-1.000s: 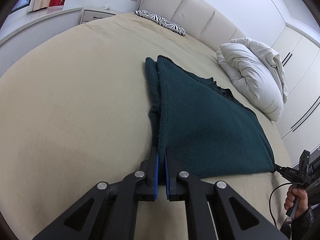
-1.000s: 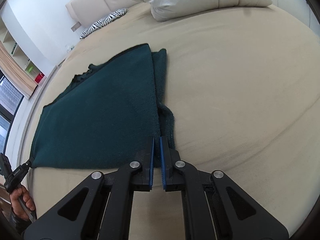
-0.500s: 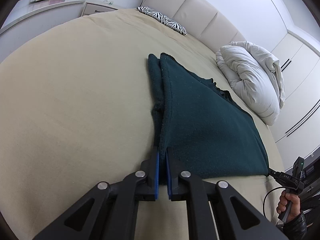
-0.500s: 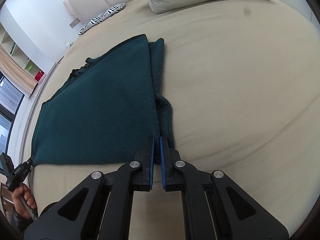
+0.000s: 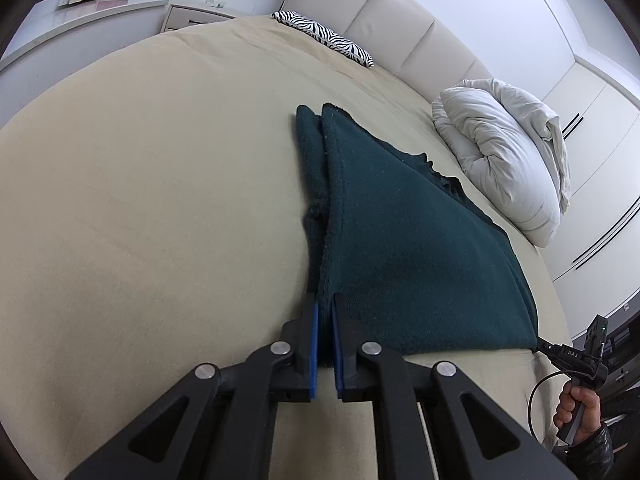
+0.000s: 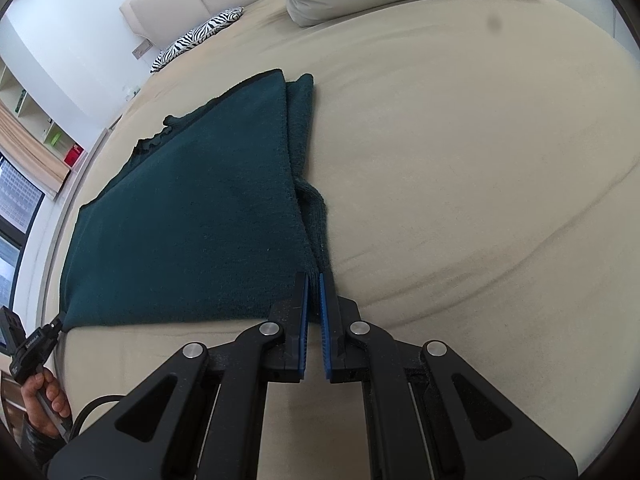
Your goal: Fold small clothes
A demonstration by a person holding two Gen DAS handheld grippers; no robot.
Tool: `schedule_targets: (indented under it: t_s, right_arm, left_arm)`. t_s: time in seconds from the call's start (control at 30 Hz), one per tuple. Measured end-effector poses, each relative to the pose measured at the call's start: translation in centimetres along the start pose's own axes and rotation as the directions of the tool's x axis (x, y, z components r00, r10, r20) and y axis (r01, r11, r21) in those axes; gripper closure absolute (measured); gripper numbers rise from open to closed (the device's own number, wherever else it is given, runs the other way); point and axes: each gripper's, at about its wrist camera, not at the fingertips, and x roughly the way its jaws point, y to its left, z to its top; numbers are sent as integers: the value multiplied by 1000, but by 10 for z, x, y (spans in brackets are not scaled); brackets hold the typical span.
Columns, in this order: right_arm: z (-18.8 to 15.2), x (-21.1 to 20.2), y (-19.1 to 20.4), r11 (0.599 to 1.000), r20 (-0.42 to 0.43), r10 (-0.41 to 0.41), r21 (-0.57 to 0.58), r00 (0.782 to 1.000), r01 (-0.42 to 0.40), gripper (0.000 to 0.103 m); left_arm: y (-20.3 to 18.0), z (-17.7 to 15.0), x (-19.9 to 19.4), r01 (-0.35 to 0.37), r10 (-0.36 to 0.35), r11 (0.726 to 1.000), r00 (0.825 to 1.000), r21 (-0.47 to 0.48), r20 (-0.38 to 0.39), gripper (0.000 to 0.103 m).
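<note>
A dark green knitted garment (image 5: 404, 248) lies folded flat on the beige bed (image 5: 160, 200), its doubled edge running away from me. My left gripper (image 5: 324, 304) is shut on the garment's near left corner. In the right wrist view the same green garment (image 6: 192, 220) spreads to the left, and my right gripper (image 6: 314, 280) is shut on its near right corner, the cloth pinched between the blue pads. Each view shows the other gripper at the opposite near corner, held by a hand (image 5: 580, 408).
A rumpled white duvet (image 5: 504, 152) lies at the bed's far right, and a zebra-print pillow (image 5: 324, 36) sits against the cream headboard. A nightstand (image 5: 196, 18) stands beyond the bed on the left. White wardrobe doors fill the right wall.
Both grippers keep their hold on the near corners. The views have shifted only slightly and the garment lies as before.
</note>
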Motion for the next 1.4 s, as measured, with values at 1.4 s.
schedule_targets:
  t_s: [1.4]
  right_arm:
    - [111, 112, 143, 909, -34, 414, 71, 909, -411, 72]
  left_arm:
    - [-138, 122, 125, -193, 163, 915, 980, 355, 113, 67]
